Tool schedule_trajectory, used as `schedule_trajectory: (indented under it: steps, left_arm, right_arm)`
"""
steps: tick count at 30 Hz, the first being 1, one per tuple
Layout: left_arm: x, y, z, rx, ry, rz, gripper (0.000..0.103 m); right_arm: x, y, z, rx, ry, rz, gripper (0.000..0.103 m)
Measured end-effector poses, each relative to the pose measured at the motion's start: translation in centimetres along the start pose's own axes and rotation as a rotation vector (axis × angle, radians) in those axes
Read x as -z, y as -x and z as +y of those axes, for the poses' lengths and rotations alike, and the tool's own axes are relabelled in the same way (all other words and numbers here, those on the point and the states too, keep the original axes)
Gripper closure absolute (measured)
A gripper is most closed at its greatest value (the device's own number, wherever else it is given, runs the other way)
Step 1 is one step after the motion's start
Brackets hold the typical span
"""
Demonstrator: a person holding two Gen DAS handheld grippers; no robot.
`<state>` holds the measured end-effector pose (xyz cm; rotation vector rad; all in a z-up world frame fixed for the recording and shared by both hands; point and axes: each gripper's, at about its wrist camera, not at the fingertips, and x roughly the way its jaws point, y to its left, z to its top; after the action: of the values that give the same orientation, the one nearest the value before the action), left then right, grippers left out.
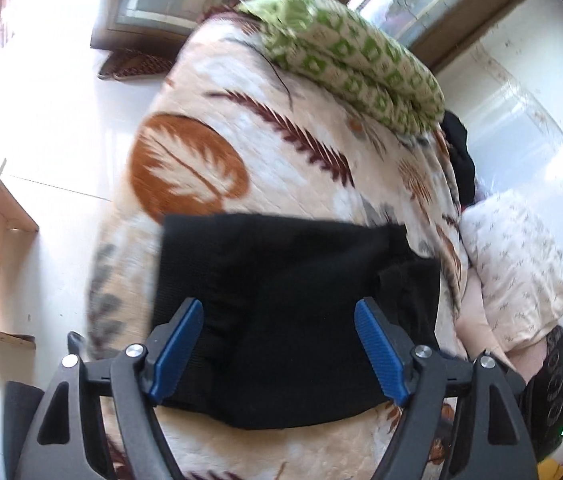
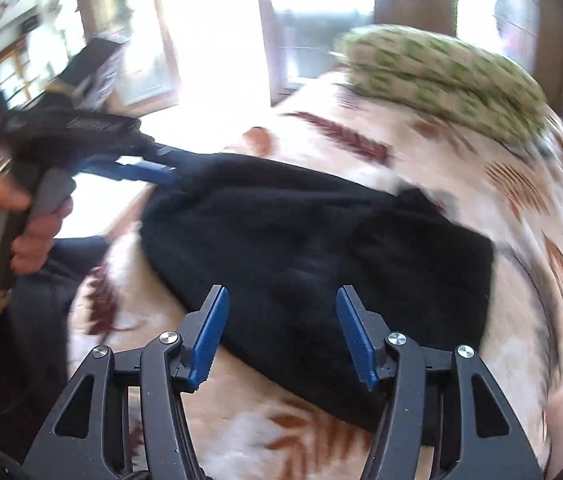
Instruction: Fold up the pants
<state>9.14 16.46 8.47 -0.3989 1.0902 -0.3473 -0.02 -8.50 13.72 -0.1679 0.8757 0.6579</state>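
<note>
**Black pants folded on leaf-print blanket**

Spread wide over the pants (image 1: 281, 312): left gripper (image 1: 279, 354), blue pads apart, gripping nothing. Likewise parted above the pants' near edge: right gripper (image 2: 279, 336). Lay bundled mid-blanket (image 1: 221, 128), nearer than the green-patterned pillow (image 1: 353, 60).

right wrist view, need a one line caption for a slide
Open right hand-held gripper over folded black pants on a leaf-print bedspread, left hand-held gripper at their far edge.

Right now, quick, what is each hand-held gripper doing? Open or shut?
Left hand-held gripper: open, holding nothing, above the black pants.
Right hand-held gripper: open, holding nothing, also over the pants.
</note>
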Motion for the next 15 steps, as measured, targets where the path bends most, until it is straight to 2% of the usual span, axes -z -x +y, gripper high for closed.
schedule_trajectory:
  steps: [3,7,12,15]
  left_arm:
    - [-0.6,0.7,1.3,-0.03,0.01,-0.015,0.018]
    - [-1.2,-0.6,3.1,-0.047,0.052,0.047,0.018]
    - [-1.7,-2.5,5.0,-0.051,0.138,0.104,0.019]
    - [-1.6,-3.0,5.8,-0.048,0.175,0.112,0.02]
  right_arm:
    - [-0.8,-1.6,2.4,-0.043,0.081,0.031,0.047]
    - [-1.1,-4.3,5.4,-0.111,0.153,0.083,0.047]
    - [-1.4,-7.6,8.7,-0.143,0.242,0.119,0.048]
    - [-1.2,-8.8,10.0,-0.11,0.296,0.093,0.048]
